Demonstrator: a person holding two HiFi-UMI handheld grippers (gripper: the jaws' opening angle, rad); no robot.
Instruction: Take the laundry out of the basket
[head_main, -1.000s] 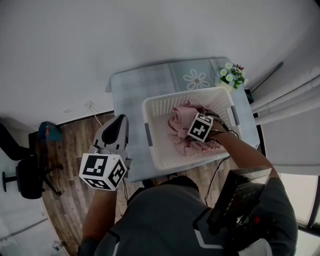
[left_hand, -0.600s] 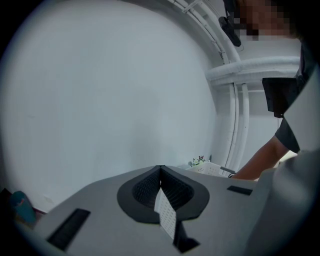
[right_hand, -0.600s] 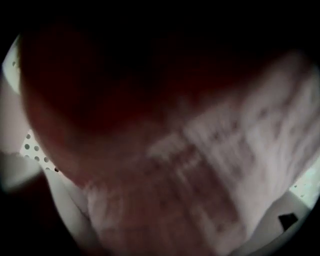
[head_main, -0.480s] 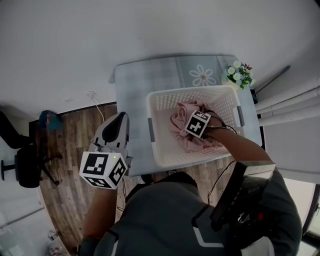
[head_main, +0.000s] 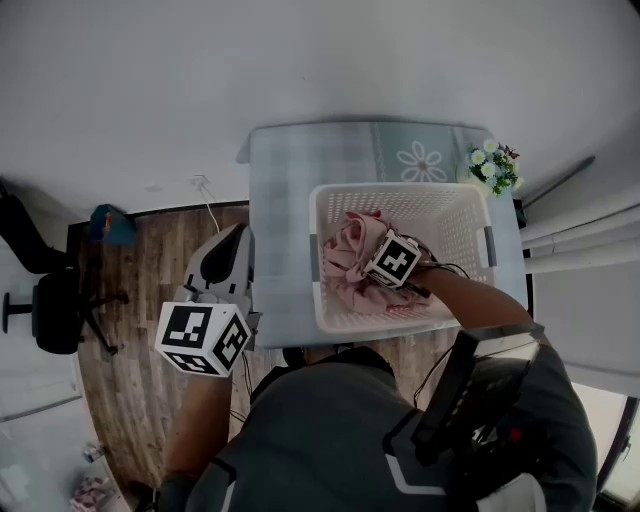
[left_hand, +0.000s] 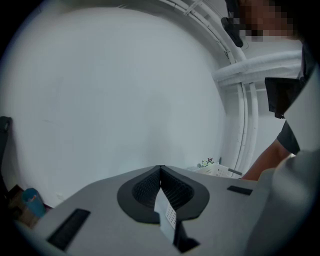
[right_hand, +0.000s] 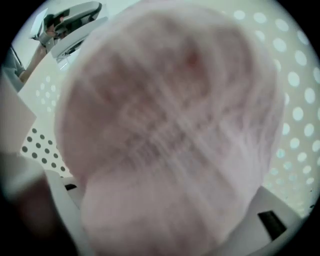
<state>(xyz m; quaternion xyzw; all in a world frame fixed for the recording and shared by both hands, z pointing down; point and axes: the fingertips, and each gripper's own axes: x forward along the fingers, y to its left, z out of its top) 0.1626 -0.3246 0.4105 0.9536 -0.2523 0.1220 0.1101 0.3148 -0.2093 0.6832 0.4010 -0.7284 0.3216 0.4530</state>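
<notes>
One pink laundry (head_main: 343, 248) bunch now pulled leftward by right hand-held gripper (head_main: 374, 264).

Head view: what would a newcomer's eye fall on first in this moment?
The white basket on the grey table, with the right gripper plunged into the pink laundry inside; in the right gripper view that cloth fills the space between the tongs, hiding whether they grip. Next, the left gripper, tongs shut and empty, held out over the wood floor left of the table.

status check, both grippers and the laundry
Left gripper shut, empty. Right gripper buried in pink laundry inside basket, jaws covered. Nothing in the way.
</notes>
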